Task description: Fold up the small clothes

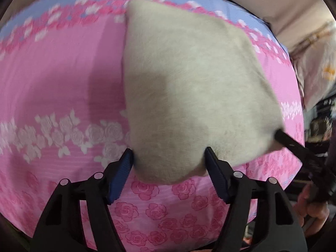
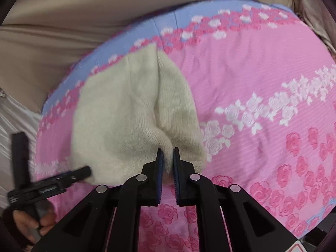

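Cloth: a small, soft, cream knit cloth (image 1: 189, 88) lies on a pink sheet with roses (image 1: 63, 79). Its near edge is lifted a little by the tongs.
Where it is: near the far side of the sheet, close to the blue band (image 1: 63, 2) with the pink flower border.
Shape of the cloth: from the right wrist view it has a deep fold line down the middle (image 2: 157, 88), so it looks like two puffy halves.
Left tongs (image 1: 169, 163): wide open. The two blue pads (image 1: 120, 178) sit on either side of the near edge of the cloth. They do not squeeze it.
Right tongs (image 2: 167, 163): almost closed. They pinch a little bump of the cloth's near edge between the blue pads (image 2: 160, 176).
Other view of the right tongs: in the left wrist view they come in from the right as a thin black tip (image 1: 281, 135) touching the cloth's corner.
Hands: a hand (image 2: 31, 220) holds the left tongs handle low on the left of the right wrist view. It is partly hidden.
Background: tan fabric (image 2: 63, 21) lies behind the sheet.
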Available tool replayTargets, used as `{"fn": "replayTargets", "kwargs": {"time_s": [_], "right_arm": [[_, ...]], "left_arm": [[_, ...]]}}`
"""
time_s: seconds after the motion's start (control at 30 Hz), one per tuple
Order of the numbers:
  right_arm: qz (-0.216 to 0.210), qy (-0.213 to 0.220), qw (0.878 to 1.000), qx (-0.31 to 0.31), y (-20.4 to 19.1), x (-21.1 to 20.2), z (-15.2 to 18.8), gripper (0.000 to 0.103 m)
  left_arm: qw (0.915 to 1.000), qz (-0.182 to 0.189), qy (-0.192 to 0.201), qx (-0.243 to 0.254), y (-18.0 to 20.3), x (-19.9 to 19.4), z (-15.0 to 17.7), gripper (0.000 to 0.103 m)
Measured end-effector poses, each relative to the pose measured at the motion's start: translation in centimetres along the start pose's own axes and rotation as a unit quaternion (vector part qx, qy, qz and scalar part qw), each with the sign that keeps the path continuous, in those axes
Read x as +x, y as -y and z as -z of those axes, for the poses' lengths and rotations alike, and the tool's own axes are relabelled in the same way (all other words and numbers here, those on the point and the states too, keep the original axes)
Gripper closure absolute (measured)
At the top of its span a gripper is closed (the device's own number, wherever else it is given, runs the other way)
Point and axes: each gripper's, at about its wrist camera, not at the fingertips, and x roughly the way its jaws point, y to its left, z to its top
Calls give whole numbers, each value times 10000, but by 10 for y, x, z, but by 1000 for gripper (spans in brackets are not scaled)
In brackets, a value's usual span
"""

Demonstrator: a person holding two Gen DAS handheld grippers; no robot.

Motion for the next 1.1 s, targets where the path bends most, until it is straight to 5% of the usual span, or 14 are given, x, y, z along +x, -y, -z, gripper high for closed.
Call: {"fn": "replayTargets", "kwargs": {"time_s": [0.17,0.23,0.33,0.47,0.6,0.73,0.83,0.93,1.1], "right_arm": [[422,-1056,9928,-367,17,54,23,90],[396,-884,9948,-321,10,39,19,78],[184,-78,9993,-301,2,5,0,30],[-163,78,9995,-241,4,12,-30,22],[-429,-481,9978,171,20,61,-39,22],[-1292,-881,9847,773,35,95,-42,21],[-1747,-1021,9745,975,31,106,-43,55],[-1638,-730,9821,582,9,81,-52,68],[-1631,338,9860,38,-26,2,-76,70]], "left_arm": [[9984,306,-219,-430,-17,15,6,20],[9971,567,-32,-499,-19,2,4,22],[9865,1201,666,-893,-33,-34,-2,11],[9760,1412,682,-1514,-58,-34,-25,9],[9698,1649,230,-1784,-65,3,-42,9],[9690,1841,-2,-1649,-60,39,-46,5],[9721,1934,-4,-1324,-46,42,-50,25],[9754,1933,207,-1035,-32,22,-58,53],[9706,2176,836,-595,-11,-41,-77,56]]}}
